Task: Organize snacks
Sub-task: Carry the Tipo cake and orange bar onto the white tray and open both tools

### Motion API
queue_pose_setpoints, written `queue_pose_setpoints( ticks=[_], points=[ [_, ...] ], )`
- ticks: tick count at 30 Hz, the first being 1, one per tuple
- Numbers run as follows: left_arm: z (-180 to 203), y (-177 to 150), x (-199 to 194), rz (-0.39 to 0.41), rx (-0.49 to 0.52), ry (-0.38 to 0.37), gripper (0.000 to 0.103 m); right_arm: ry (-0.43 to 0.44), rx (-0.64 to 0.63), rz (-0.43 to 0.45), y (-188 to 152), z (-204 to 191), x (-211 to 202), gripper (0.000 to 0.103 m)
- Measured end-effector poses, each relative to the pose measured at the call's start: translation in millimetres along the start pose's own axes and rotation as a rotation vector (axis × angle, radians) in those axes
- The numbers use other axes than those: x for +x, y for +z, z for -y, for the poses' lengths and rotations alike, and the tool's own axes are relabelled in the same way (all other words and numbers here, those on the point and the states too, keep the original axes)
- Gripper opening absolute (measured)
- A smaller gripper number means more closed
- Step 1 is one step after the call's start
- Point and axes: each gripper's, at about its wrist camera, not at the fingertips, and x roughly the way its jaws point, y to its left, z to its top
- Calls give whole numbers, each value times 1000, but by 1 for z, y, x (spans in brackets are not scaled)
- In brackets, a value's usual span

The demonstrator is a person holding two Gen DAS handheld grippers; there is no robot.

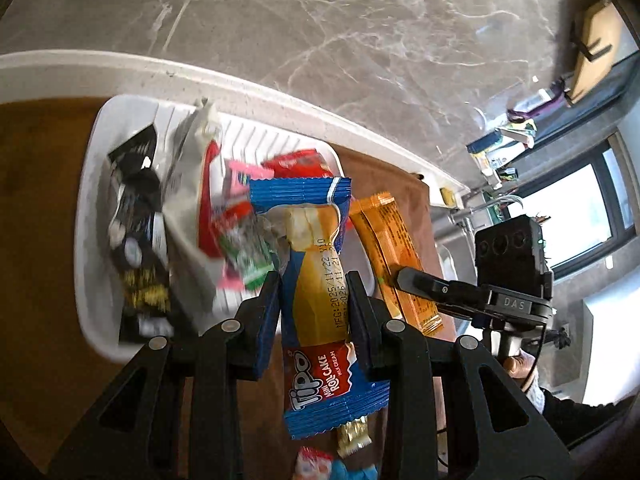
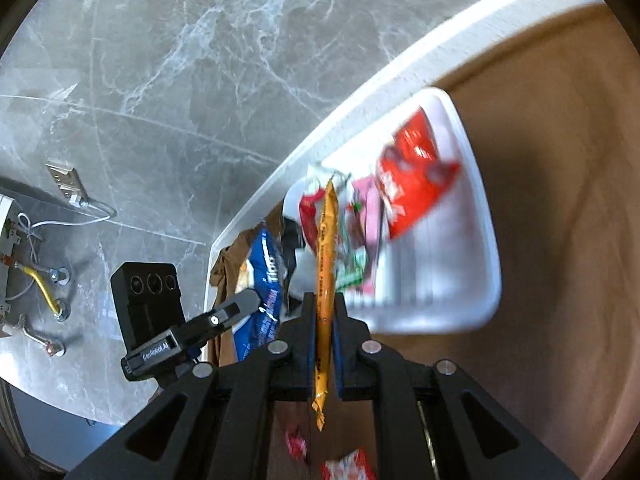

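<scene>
My left gripper [image 1: 314,284] is shut on a blue Tipo mini roll cake packet [image 1: 320,280], held lengthwise in front of a white tray [image 1: 96,280] full of snacks. To its right the orange snack bar [image 1: 394,256] hangs from the other gripper. In the right wrist view my right gripper [image 2: 325,308] is shut on that thin orange bar [image 2: 325,264], seen edge-on, near the white tray [image 2: 480,216]. The tray holds a red packet [image 2: 412,184], pink and green wrappers [image 2: 360,248] and a black packet [image 1: 136,216]. The Tipo packet [image 2: 264,280] shows at the left.
The tray sits on a brown cloth [image 1: 36,208] over a white-edged table [image 2: 360,100]. Loose small snacks lie below the grippers [image 1: 316,464] [image 2: 348,468]. Grey marble floor [image 1: 320,20] lies beyond the table edge; cables and a socket [image 2: 64,188] are on it.
</scene>
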Motion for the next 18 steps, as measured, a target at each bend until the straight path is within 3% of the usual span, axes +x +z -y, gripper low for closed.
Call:
queue_pose_setpoints(
  ticks=[11,12,13,15,16,18],
  points=[
    [-19,41,51,3,-11,107,30,-100,-75,-1,42,-1,44,11],
    [-20,43,53,5,-11,120,33,-118,-88,0,42,-1,46,11],
    [-20,44,55,8,-9,127,49,-125,-93,-2,42,-1,47,15],
    [-19,46,58,19,1,135,67,-146,-112,-7,41,-2,48,32],
    [-17,47,58,30,13,140,68,-150,-120,0,40,-3,47,40],
    [-13,48,57,43,42,184,68,-160,-146,11,37,-7,44,41]
  ],
)
